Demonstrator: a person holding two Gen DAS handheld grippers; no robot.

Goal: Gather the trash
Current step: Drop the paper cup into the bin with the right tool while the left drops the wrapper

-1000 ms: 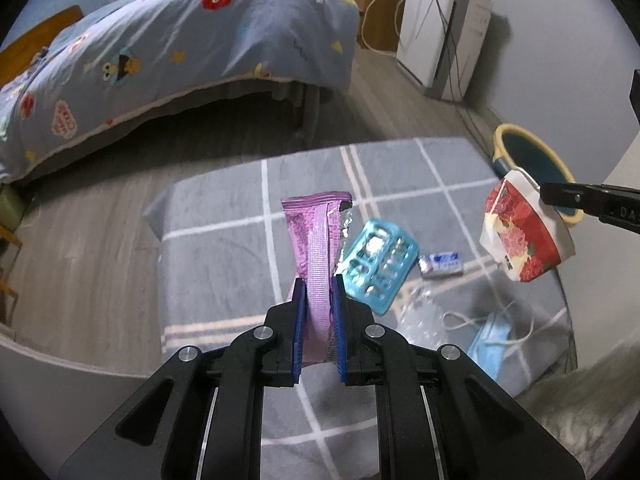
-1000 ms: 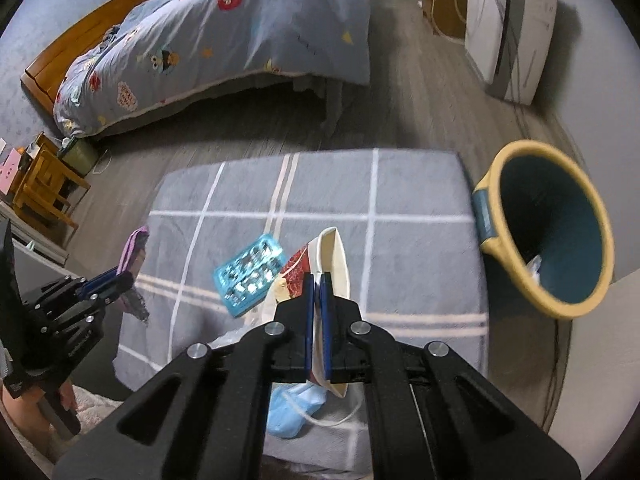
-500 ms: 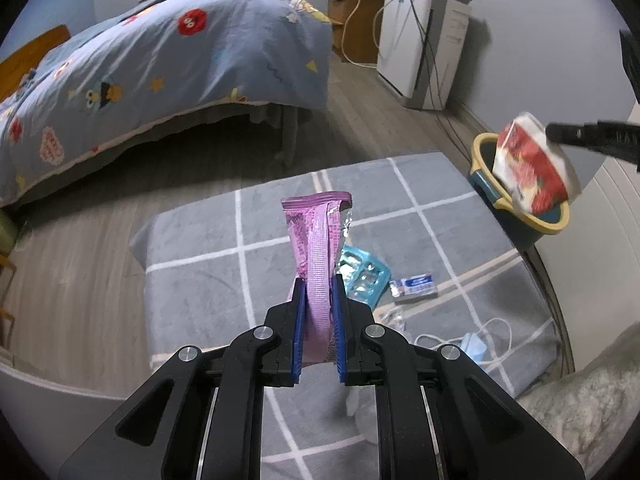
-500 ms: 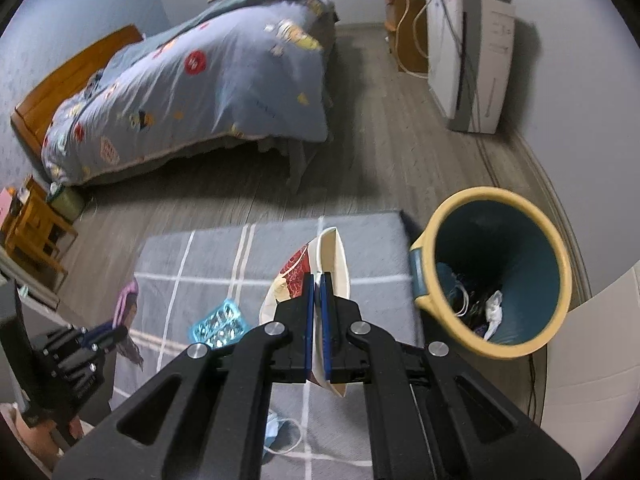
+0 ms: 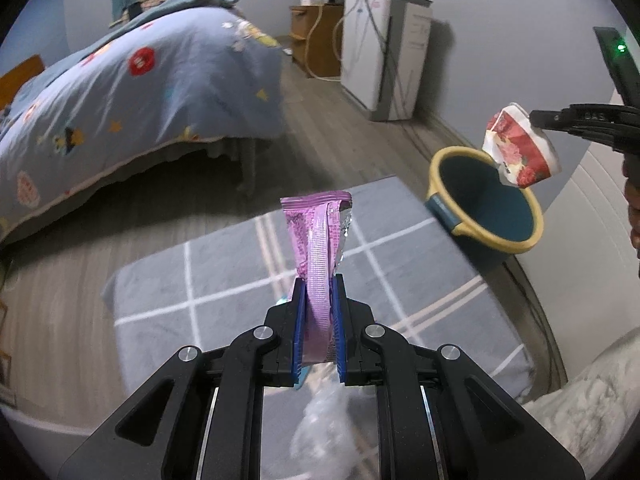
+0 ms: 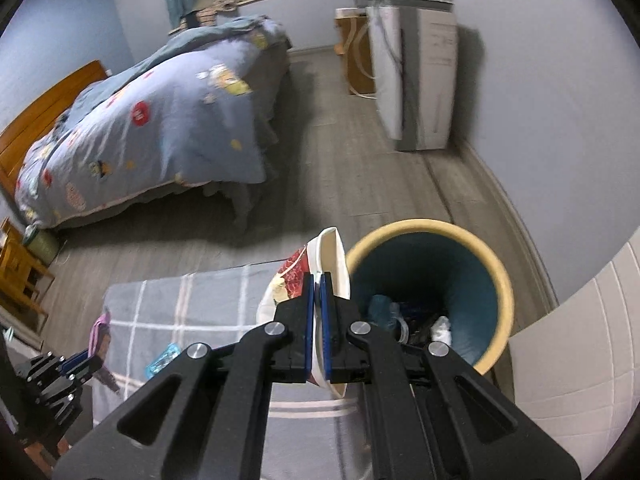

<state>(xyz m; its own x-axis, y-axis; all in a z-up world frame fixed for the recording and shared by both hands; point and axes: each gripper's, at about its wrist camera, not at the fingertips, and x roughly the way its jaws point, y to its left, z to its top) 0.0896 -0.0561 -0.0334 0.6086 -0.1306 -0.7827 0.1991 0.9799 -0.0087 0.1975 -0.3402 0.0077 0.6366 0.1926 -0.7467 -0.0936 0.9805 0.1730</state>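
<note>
Bed [image 6: 160, 120], wood floor [image 6: 360, 184], grey walls [image 6: 540, 100]

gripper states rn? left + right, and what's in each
Left gripper: closed on the pink wrapper.
Right gripper: closed on the crushed paper cup, beside the trash bin's rim.

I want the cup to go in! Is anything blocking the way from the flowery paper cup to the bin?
Nothing visible does. The red flowery paper cup, pinched in the right gripper, hangs beside the open yellow-rimmed teal bin.

No lettering is legible; faint embossed characters on the right hand-held gripper [image 5: 532, 118] stay unreadable.
</note>
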